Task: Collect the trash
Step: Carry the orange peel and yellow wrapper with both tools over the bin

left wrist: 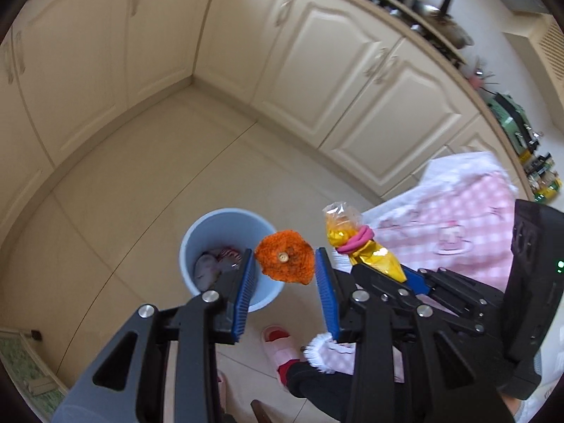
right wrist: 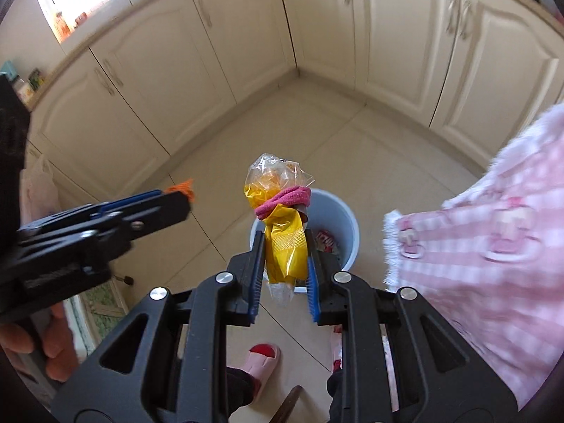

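Above a blue bin [left wrist: 225, 232] on the pale tiled floor [left wrist: 141, 190], both grippers hang with trash in their jaws. From the left wrist camera, the left gripper [left wrist: 285, 275] pinches an orange crocheted flower [left wrist: 284, 260] between its blue pads [left wrist: 246, 282]; the piece is round and ruffled, with a small pale button at its centre, its flat face turned toward the camera. It has no clear long axis. The bin lies at about ten o'clock from the flower, with crumpled wrappers [left wrist: 218, 262] inside.

From the right wrist camera, the right gripper [right wrist: 285, 268] is clamped on a yellow plastic bag [right wrist: 283, 246], glossy and partly clear at the top, cinched near its upper end by a pink band [right wrist: 283, 201]. The bag is long and narrow, its axis running from six to twelve o'clock, the clear puffed end pointing to twelve, away from the camera, a short tail sticking out below the pads. The bin's rim shows just behind it, toward one o'clock.

A pink checked garment [right wrist: 486, 239] fills the three o'clock side, and pink slippers [right wrist: 262, 356] show at six. Cream cabinets [right wrist: 211, 70] line the far walls.
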### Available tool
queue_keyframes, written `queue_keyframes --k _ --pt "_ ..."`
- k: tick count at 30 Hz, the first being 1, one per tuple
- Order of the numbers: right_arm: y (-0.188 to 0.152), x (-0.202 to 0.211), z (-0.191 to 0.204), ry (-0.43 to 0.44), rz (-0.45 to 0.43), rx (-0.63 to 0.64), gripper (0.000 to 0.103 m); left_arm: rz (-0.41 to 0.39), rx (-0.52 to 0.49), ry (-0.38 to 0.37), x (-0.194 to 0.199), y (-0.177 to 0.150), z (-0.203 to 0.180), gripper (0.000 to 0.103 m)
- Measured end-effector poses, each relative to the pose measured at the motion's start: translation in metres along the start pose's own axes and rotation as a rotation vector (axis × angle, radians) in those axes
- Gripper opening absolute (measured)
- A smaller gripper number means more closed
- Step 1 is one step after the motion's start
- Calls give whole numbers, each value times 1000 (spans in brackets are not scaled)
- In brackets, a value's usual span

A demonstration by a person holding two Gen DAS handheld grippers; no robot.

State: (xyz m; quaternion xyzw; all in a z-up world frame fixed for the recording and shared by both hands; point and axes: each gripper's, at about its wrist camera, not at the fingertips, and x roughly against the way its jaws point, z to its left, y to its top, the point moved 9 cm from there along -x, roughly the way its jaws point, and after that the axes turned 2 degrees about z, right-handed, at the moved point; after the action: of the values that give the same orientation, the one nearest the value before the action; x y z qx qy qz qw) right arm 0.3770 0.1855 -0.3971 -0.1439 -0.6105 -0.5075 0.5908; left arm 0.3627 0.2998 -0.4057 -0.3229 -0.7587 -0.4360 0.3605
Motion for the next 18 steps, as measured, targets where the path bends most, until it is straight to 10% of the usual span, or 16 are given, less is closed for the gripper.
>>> queue_keyframes --k 7,10,18 --pt "19 -53 3 -1 5 -4 28 44 58 21 -34 4 36 34" --pt "23 -65 -2 -30 -3 -22 62 55 65 24 -42 2 44 34" --pt "15 -74 -14 -59 17 -46 63 79 62 24 -62 -2 43 34"
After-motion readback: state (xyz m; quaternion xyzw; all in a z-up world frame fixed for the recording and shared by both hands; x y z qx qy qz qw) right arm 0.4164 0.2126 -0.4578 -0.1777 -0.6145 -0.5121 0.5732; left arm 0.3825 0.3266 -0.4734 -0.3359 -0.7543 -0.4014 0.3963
